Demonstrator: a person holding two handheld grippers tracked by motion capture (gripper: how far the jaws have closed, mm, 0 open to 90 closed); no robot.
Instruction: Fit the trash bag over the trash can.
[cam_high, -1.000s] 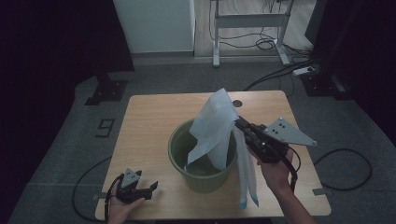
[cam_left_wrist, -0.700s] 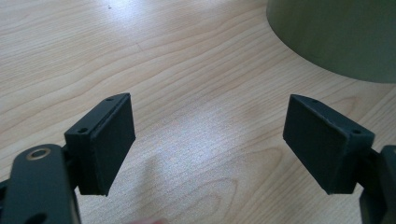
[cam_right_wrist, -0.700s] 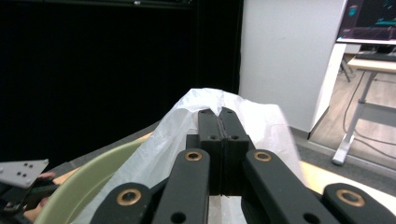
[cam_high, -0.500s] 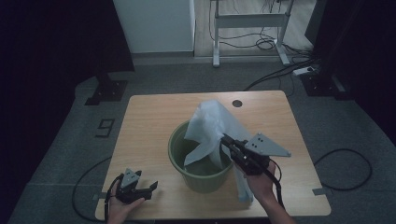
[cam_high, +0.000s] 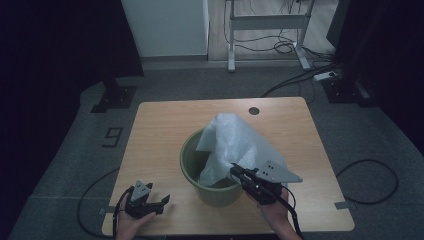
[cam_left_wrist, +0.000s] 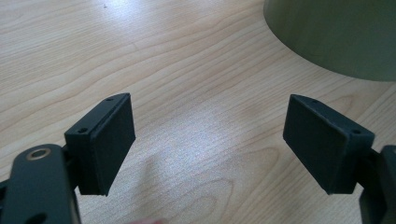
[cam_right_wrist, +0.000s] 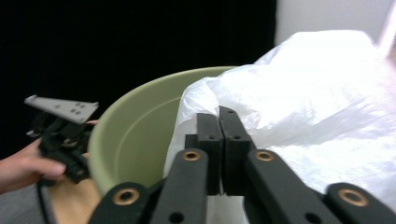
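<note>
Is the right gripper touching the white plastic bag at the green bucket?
Touching. In the right gripper view, the right gripper has its fingers closed together on a fold of the white plastic bag, beside the green bucket rim.

Your high view is dim, room dark beyond the tabletop (cam_high: 160, 130), soft glare on the wood in your left gripper view, white bag (cam_right_wrist: 317, 93) overexposed and blurred, near jaws soft.

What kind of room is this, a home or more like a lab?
Probably a lab or recording studio: black curtains hang around one wooden table, cables trail over grey carpet, and a floor marker reads 9.
</note>
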